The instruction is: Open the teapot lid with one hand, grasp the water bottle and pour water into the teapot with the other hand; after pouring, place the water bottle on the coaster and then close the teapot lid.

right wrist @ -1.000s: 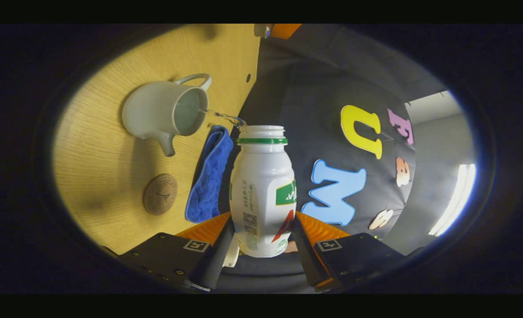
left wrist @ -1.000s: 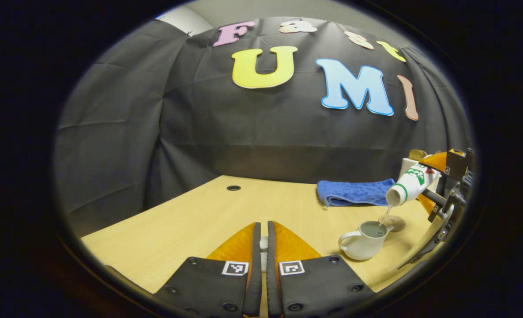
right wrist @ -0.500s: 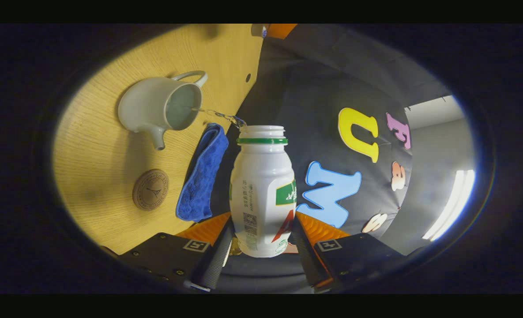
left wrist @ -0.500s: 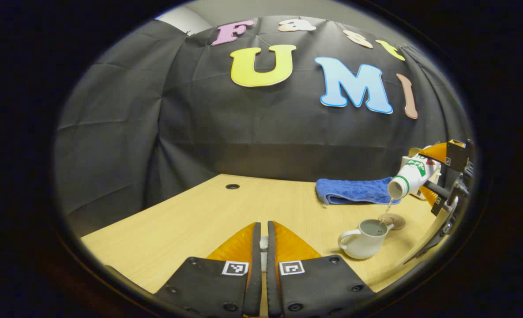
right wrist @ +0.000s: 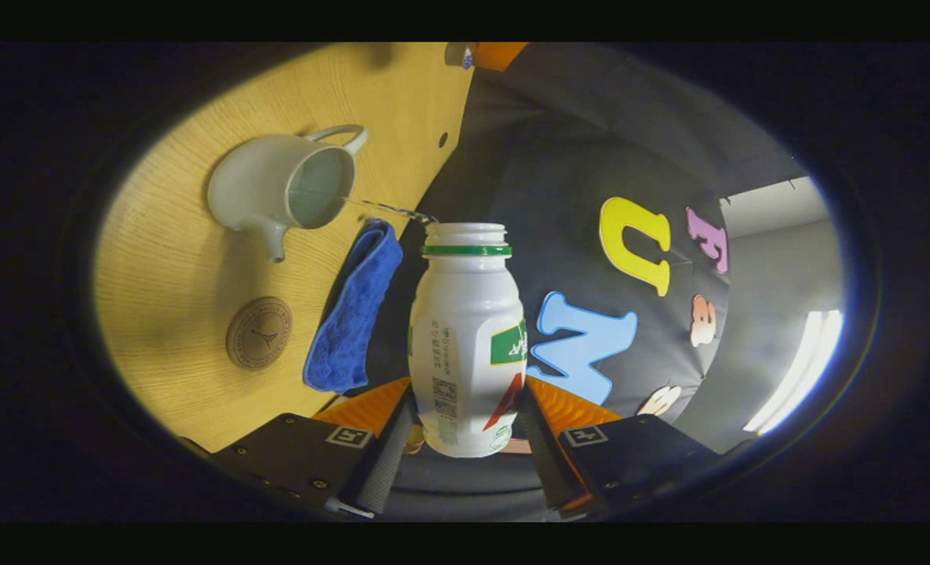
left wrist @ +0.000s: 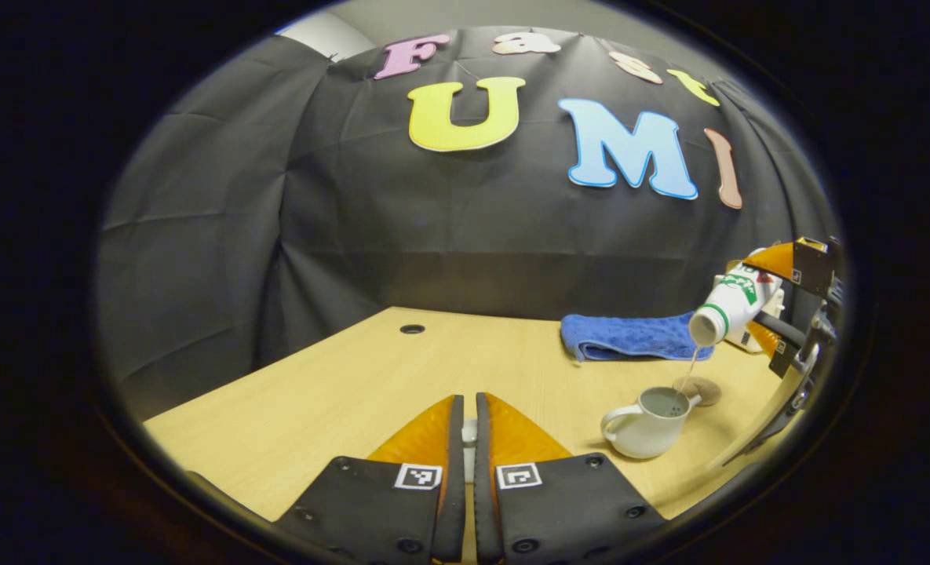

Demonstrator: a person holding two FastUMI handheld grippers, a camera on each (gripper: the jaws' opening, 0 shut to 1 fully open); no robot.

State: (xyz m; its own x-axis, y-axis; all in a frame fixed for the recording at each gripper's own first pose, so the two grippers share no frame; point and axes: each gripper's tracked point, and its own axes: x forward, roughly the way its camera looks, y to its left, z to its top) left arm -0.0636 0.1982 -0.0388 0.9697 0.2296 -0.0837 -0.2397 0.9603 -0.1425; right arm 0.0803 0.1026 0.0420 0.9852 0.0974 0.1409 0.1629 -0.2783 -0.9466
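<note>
Desk (left wrist: 370, 369) of pale wood fills the lower left of the left gripper view, and at its near edge we see the left tongs (left wrist: 465, 428) with their two fingers drawn almost together around a small pale thing, most of it hidden between them; we cannot tell what it is. Further right a folded blue cloth (left wrist: 629, 337) lies at the back of the desk. In front of it stands the white teapot (left wrist: 647, 424), upright and lidless, handle toward the left, mouth open upward. A round brown coaster (left wrist: 700, 388) lies just behind the teapot, partly hidden by it. Above the teapot hangs the water bottle (left wrist: 727, 310), its long axis tilted, mouth pointing down and left, base up and right. A thin stream of water (left wrist: 691, 369) runs from the mouth into the pot. At the far right the right tongs (left wrist: 771, 302) hold the bottle, cut off by the edge of the view.

In the right gripper view the teapot (right wrist: 284, 188) and coaster (right wrist: 259, 332) sit at the left, the cloth (right wrist: 351, 314) beside them, and the bottle (right wrist: 467, 337) runs straight away from the camera, both fingers of the right tongs (right wrist: 468, 424) pressed on its lower sides.
</note>
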